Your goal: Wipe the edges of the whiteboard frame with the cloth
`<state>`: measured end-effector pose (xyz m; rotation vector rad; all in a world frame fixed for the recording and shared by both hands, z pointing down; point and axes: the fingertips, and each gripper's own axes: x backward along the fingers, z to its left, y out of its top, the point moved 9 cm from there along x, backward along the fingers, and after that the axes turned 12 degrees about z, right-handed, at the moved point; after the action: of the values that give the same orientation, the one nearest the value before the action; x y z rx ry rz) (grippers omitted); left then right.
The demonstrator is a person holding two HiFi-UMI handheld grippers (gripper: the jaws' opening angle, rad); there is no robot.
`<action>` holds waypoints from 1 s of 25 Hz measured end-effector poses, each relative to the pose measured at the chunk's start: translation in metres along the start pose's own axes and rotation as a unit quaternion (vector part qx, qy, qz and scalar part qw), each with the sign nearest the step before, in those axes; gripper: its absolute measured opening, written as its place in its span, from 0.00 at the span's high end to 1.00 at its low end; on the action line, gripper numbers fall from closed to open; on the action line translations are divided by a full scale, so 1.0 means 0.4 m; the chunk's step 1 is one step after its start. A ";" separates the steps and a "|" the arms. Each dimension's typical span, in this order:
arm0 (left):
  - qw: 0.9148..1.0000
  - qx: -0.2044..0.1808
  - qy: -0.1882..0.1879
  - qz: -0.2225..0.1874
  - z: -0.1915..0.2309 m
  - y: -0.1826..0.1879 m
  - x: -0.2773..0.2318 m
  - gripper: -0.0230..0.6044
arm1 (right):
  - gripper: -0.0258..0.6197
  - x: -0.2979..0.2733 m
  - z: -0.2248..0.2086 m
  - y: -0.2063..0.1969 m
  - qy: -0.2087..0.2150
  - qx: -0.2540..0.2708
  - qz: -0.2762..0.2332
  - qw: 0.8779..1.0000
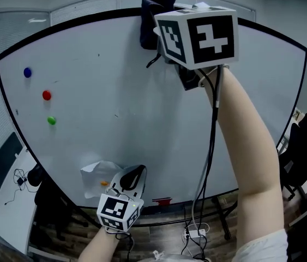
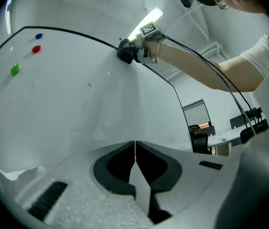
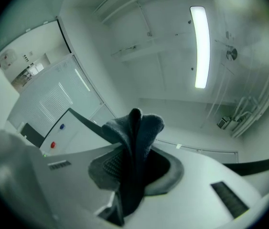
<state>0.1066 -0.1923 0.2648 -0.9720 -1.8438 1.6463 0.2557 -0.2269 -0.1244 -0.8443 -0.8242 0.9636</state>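
Note:
A white whiteboard (image 1: 142, 119) with a thin black frame (image 1: 88, 16) fills the head view. My right gripper (image 1: 167, 40) is raised to the top edge and is shut on a dark blue cloth (image 1: 154, 12), which lies over the frame there. In the right gripper view the cloth (image 3: 135, 147) stands bunched between the jaws, with the frame (image 3: 84, 118) just behind it. My left gripper (image 1: 131, 179) hangs low near the board's bottom edge, shut and empty; in its own view the tips (image 2: 135, 149) meet, and the cloth (image 2: 125, 51) shows far off at the top frame.
Blue (image 1: 27, 72), red (image 1: 46, 95) and green (image 1: 51, 120) magnets sit on the board's left part. A crumpled white sheet (image 1: 100, 176) lies by the left gripper. A black office chair (image 1: 298, 152) stands to the right, and cables (image 1: 197, 233) trail on the wooden floor below.

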 end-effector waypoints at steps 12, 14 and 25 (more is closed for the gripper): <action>1.000 0.002 0.019 -0.006 -0.241 0.046 -0.190 0.93 | 0.86 0.112 -0.255 -0.085 -0.005 0.000 -0.012 1.000; 1.000 -0.001 0.019 -0.006 -0.283 0.053 -0.229 0.93 | 0.86 0.135 -0.314 -0.109 -0.011 -0.002 -0.013 1.000; 1.000 -0.003 -0.001 0.005 -0.528 0.087 -0.412 0.93 | 0.86 0.263 -0.612 -0.215 -0.051 0.008 -0.006 0.999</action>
<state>0.3762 -0.1829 0.2814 -0.9848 -1.8478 1.6490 0.5353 -0.2140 -0.1317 -0.7808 -0.9076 1.0069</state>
